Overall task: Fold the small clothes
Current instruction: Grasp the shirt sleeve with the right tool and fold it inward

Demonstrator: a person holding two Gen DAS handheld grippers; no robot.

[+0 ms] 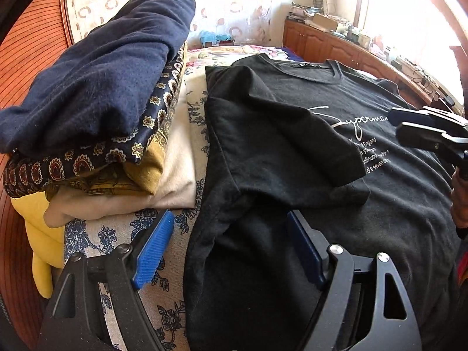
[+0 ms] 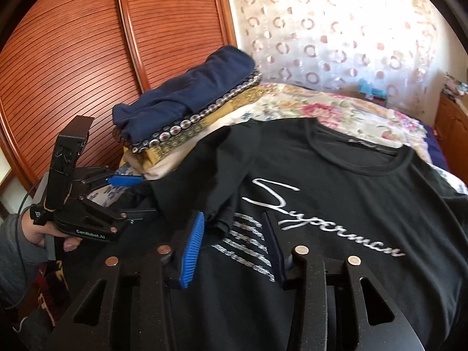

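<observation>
L gripper nearest, jaws spread wide w/ nothing between, over the tee's left edge. R gripper also released, jaws apart above the white print. Black tee lies flat, front up, on the floral bedspread; one sleeve folded in across the chest. Just beside it, a stack of folded clothes, navy on top. Beyond: curtain, wood doors.
</observation>
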